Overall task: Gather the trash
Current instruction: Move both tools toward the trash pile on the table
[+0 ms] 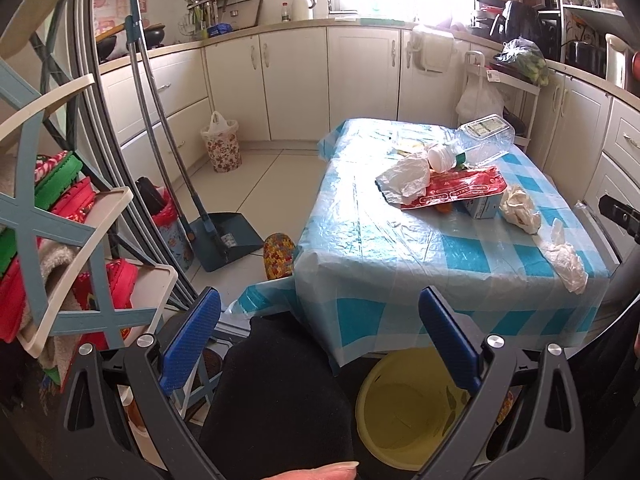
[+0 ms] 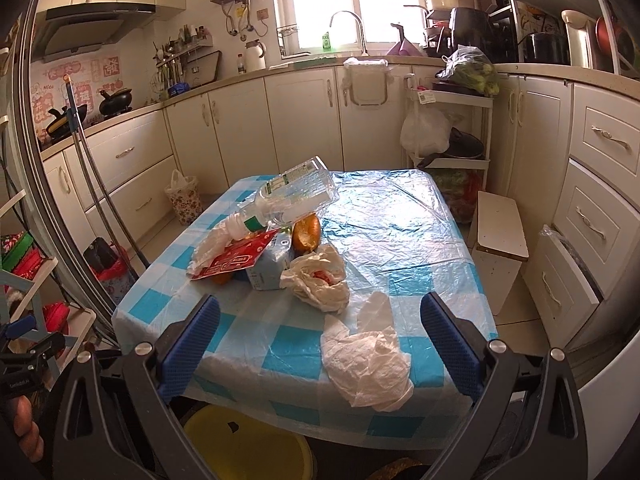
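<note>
Right gripper [image 2: 320, 344] fingers wide, empty, straddling crumpled white plastic glove [image 2: 366, 364] at table [image 2: 400, 216] edge: nearest trash. Left gripper [image 1: 320, 344] wide, empty, hovering over yellow plastic bin [image 1: 400, 408] below, probably the drop point.

A home kitchen: cream cabinets [image 2: 304, 116] and a sink tap [image 2: 347, 24] lie beyond the tongs, cooking pots [image 2: 116, 101] on the counter far left.
</note>
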The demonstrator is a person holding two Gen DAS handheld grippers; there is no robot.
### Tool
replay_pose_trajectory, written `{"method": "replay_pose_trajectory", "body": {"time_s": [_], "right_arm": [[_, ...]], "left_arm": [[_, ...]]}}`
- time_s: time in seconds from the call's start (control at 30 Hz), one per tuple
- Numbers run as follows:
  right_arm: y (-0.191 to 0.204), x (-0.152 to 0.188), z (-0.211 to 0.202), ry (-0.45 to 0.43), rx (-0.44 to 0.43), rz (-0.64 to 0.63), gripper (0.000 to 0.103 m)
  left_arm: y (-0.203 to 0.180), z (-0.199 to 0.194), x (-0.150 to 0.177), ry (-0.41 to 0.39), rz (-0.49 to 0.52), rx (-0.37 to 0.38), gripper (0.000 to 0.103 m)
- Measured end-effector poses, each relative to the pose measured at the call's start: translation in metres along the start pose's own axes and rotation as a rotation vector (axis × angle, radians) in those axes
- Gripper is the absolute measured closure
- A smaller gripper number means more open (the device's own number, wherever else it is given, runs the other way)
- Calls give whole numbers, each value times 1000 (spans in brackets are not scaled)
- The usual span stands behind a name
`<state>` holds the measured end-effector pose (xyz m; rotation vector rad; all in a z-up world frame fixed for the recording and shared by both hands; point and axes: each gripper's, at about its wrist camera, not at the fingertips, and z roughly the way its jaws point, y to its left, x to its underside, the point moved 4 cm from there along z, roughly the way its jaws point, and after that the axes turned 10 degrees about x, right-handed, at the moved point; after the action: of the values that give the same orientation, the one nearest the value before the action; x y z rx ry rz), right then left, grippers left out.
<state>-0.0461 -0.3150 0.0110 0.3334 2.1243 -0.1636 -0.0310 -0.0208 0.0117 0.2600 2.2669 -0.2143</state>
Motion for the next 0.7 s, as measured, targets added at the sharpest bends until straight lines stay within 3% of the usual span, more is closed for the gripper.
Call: {"method": "replay_pose_trajectory", "body": {"time_s": [0.7], "right_arm": [[11,7,-6,4,-50,-52,7]], "left_arm": [[-5,-10,3,-25,24,-19,7]]}}
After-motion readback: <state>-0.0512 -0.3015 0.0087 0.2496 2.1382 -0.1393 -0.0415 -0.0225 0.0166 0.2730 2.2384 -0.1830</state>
